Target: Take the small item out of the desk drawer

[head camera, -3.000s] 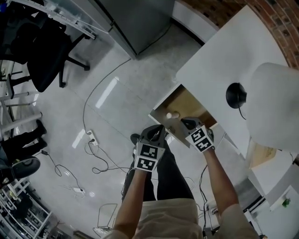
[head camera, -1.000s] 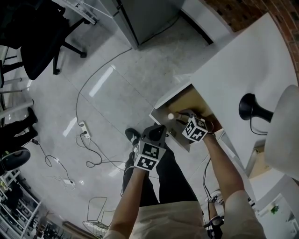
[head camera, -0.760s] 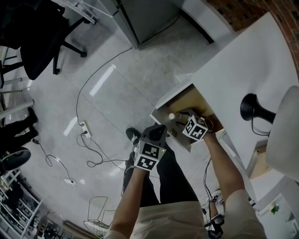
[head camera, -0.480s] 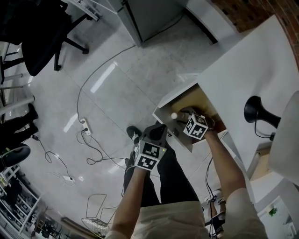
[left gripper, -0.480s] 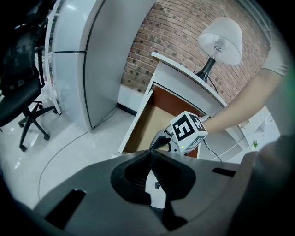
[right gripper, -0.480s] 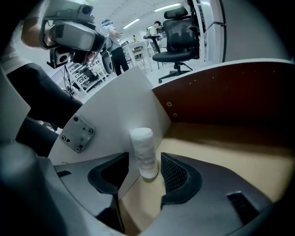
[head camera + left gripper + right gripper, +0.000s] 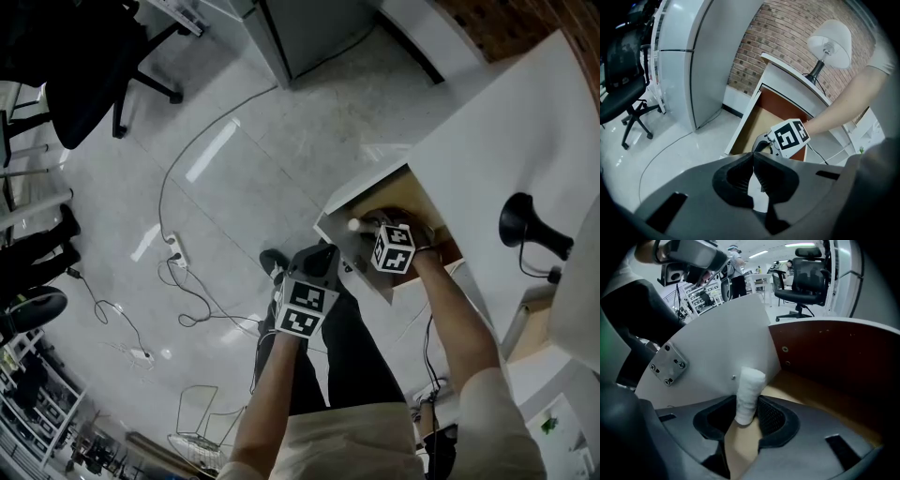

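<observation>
Right tool [image 7: 747, 412] jaws, just closing, pinched the white roll [image 7: 749, 392] at its lower end, inside the drawer [image 7: 825, 357] by the front panel [image 7: 717, 333]. Recommended: lift straight up, w/o tilting. Left tool [image 7: 752, 161]: jaws together, empty.

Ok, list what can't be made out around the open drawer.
Rear of the drawer: head view, hidden under the desk top.
What the white roll is made of: head view, too small to tell.
Most of the lamp shade: head view, cut off by the right edge.
</observation>
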The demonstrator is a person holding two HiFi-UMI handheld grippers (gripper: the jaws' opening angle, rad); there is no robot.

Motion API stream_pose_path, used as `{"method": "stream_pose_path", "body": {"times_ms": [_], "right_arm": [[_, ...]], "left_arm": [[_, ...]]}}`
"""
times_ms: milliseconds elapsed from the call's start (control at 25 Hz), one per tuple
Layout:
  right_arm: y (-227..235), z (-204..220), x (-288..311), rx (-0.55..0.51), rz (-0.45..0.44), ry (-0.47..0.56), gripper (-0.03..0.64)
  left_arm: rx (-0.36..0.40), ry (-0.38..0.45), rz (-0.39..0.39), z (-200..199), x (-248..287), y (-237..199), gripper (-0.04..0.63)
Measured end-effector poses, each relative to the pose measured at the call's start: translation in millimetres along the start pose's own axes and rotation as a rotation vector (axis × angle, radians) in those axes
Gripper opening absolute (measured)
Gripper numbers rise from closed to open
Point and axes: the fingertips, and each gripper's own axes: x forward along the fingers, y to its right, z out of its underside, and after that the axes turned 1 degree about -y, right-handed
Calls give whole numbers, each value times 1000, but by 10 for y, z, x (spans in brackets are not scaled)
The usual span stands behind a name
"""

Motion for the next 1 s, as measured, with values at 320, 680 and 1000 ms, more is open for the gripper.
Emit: {"method": "stream_pose_path", "body": {"times_ms": [320, 680, 1000], "right_arm": [[7, -32, -9, 70, 3, 15, 150], [-10, -68, -49, 99, 41, 33, 138], [-37, -65, -81, 107, 80, 39, 138]], "left_arm": [[26, 17, -3, -165, -97, -86, 17], [18, -11, 11, 62, -95, -8, 17], [57, -12, 37, 43, -10, 99, 17]]}}
